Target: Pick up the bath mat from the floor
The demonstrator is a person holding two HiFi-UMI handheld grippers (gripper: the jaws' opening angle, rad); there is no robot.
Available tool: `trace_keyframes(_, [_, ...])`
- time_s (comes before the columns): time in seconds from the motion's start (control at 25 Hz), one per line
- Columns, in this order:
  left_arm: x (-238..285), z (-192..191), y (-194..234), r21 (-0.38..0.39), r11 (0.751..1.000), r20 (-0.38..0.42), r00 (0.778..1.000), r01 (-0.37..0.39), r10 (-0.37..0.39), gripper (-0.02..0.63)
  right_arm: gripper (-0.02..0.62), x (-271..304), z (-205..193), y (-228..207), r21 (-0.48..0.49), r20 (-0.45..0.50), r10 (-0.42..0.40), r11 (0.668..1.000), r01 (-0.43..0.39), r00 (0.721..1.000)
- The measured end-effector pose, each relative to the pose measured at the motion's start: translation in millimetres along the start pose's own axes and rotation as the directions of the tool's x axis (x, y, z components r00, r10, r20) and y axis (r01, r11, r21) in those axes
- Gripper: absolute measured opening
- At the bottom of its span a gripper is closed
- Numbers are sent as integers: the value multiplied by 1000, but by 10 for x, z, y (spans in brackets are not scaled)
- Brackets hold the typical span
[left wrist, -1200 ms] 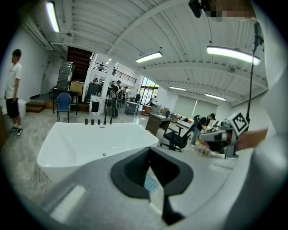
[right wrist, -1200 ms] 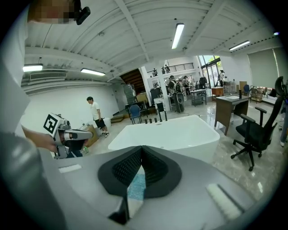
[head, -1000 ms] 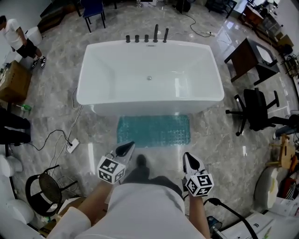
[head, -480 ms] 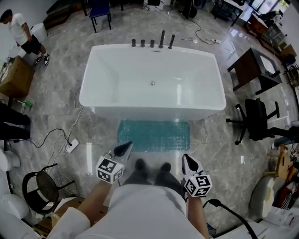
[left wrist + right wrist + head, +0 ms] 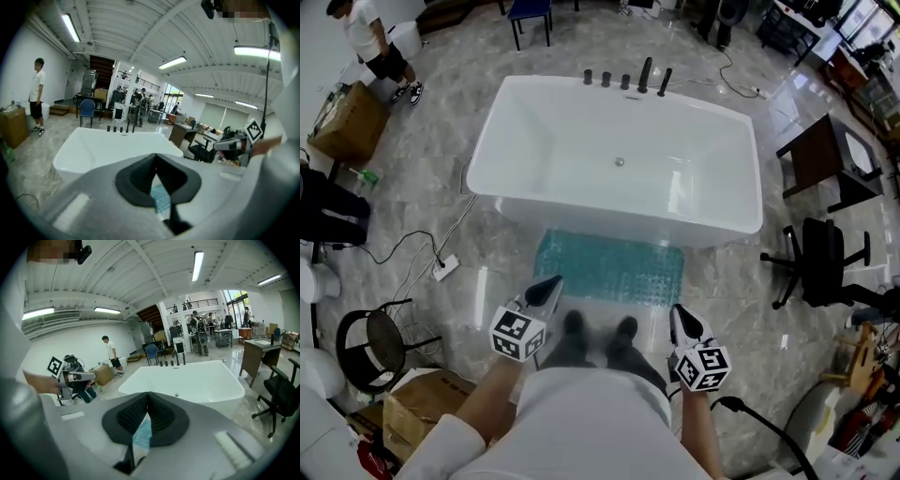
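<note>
Bath mat [image 5: 609, 267], teal and knobbly, lies flat on the floor [image 5: 487, 234] against the front wall of the white bathtub [image 5: 623, 217], just ahead of my shoes [image 5: 598, 330]. Left tongs [image 5: 551, 284] and right tongs [image 5: 677, 317] are each pressed together, holding nothing, off the floor by the mat's near edge. Approach, as I judge it: bend low, part the tongs, bite the near edge at two well-separated spots, and peel upward in case the underside clings. Head view alone gives the mat's whole outline. Each gripper view gives only a teal sliver below its tips, yet adds the ceiling lights [image 5: 197, 264], absent from above.
</note>
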State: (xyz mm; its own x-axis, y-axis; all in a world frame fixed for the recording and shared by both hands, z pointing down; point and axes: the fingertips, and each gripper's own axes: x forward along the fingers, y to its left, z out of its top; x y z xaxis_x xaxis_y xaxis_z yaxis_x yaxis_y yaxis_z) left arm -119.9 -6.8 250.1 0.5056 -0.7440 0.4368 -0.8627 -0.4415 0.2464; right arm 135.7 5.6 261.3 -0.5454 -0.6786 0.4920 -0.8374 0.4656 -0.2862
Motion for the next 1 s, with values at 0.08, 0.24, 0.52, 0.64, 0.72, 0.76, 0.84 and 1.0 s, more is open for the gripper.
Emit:
trace_keyframes(0.08, [43, -7, -102, -4, 1000, 3, 1000, -19, 19, 3, 5, -23, 12, -105, -6, -4, 26, 1000, -26, 1000])
trace_keyframes(0.24, [125, -31, -264, -21, 998, 1, 998, -55, 55, 3, 5, -32, 20, -289, -16, -24, 69, 997, -69, 997])
trace_keyframes(0.52, [315, -130, -410, -32, 996, -17, 996, -87, 87, 3, 5, 33, -68, -546, -40, -75, 117, 992, -121, 990])
trace_keyframes(0.64, [354, -174, -423, -37, 996, -19, 996, -85, 85, 3, 5, 79, -101, -597, -51, -88, 138, 988, -143, 986])
trace_keyframes(0.72, [403, -182, -479, -44, 998, -12, 999, -54, 53, 3, 5, 98, -109, -648, -57, -87, 149, 986, -155, 985])
trace_keyframes(0.76, [427, -182, -509, -48, 998, -6, 999, -39, 39, 3, 5, 105, -115, -675, -59, -85, 153, 986, -158, 985])
trace_keyframes(0.84, [459, -191, -529, -48, 998, 1, 1000, -30, 30, 3, 5, 127, -137, -720, -57, -86, 156, 985, -161, 984])
trace_keyframes(1.0, [508, -282, -395, -59, 996, -21, 997, -73, 72, 3, 5, 227, -199, -770, -47, -102, 157, 986, -163, 982])
